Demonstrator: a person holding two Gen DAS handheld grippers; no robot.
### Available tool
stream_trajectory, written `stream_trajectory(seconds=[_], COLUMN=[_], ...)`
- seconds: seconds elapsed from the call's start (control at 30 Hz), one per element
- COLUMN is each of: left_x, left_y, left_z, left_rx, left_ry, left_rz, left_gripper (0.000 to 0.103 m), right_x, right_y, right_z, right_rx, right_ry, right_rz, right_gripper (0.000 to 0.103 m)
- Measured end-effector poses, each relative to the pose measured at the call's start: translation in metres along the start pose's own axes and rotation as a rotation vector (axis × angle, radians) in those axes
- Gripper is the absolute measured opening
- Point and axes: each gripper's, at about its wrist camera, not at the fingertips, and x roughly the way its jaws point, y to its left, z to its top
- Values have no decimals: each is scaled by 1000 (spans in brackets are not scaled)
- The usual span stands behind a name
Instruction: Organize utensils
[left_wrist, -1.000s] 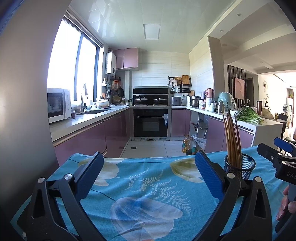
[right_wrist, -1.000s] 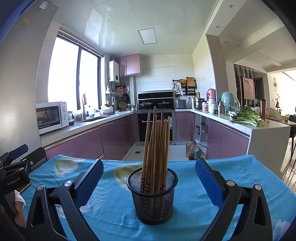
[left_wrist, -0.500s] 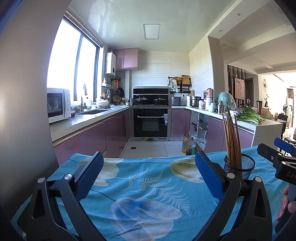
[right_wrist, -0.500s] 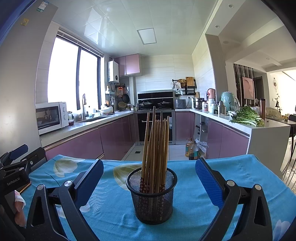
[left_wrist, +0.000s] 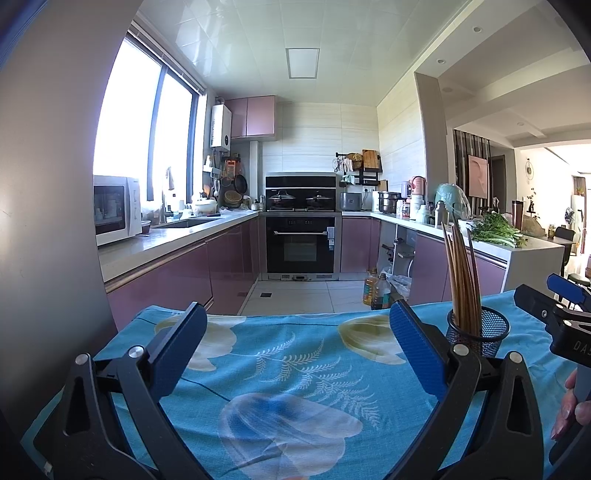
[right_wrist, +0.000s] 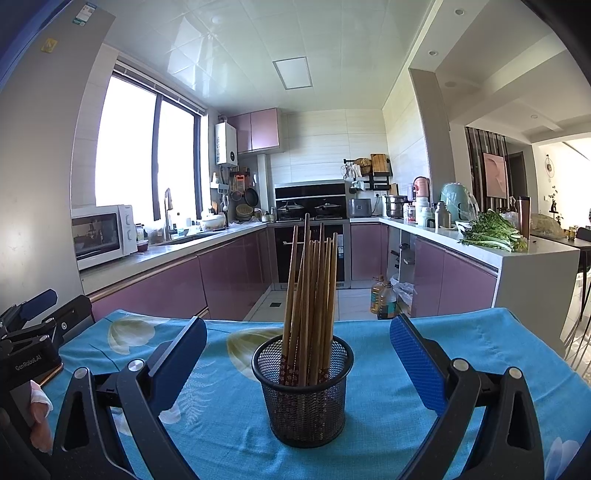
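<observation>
A black mesh cup (right_wrist: 303, 391) stands upright on the blue floral tablecloth (right_wrist: 424, 424), holding several brown wooden chopsticks (right_wrist: 312, 288). My right gripper (right_wrist: 298, 354) is open and empty, its blue pads on either side of the cup with gaps. In the left wrist view the cup (left_wrist: 478, 330) and chopsticks (left_wrist: 461, 273) stand to the right, beyond the right pad. My left gripper (left_wrist: 293, 343) is open and empty over bare tablecloth (left_wrist: 288, 376). The right gripper (left_wrist: 565, 317) shows at that view's right edge.
The table's far edge drops to a tiled kitchen floor (left_wrist: 295, 295). Purple cabinets (left_wrist: 177, 273) run along both sides, with an oven (left_wrist: 301, 247) at the back. Oil bottles (right_wrist: 384, 299) stand on the floor. The left gripper (right_wrist: 29, 332) shows at the right wrist view's left edge.
</observation>
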Motion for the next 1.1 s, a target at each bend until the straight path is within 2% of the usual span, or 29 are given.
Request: stream_trajectory(seconds=[1.1], left_x=[1], left_y=[1], left_z=[1], left_rx=[5], left_ry=[1], left_rz=[0], left_gripper=[97], right_x=[0], right_y=[3], right_z=[4], right_rx=[9], right_ry=[-1], right_rz=[-7], right_gripper=[96])
